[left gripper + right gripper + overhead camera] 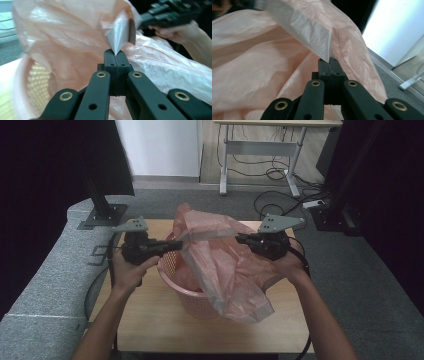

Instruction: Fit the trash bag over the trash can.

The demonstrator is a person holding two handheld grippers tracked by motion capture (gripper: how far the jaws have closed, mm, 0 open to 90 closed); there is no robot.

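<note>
High view: a round pink plastic basket with a perforated wall (172, 262) stands on a light wooden table (150, 320), and a thin, translucent pink plastic bag (225, 270) is draped into and over it. Part of the bag lies inside the basket; a long fold spills over the basket's near rim and hangs down onto the table in front of it. The bag's upper edge is stretched in the air above the basket, between two black grippers.

To the left of the basket, the left gripper (177, 245) is carried in the person's left hand (129, 270), its jaws reaching in over the basket's left rim. Left gripper view shows those jaws pressed fully together, with a peaked pinch of the pink film (117, 40) caught at their tips and rising from them; the basket's mesh wall (37, 82) sits low on the left, and the other hand (180, 32) with its gripper is farther off at upper right.

To the right of the basket, the right gripper (242, 239) is held in the person's right hand (287, 262), level with the left one. Right gripper view shows its jaws also closed tight, clamping a folded edge of the bag (307, 27) that runs up and away from the tips.

Beyond the table, past the basket, grey carpet (200, 202) and a desk frame with trailing cables (260, 155) are visible.
</note>
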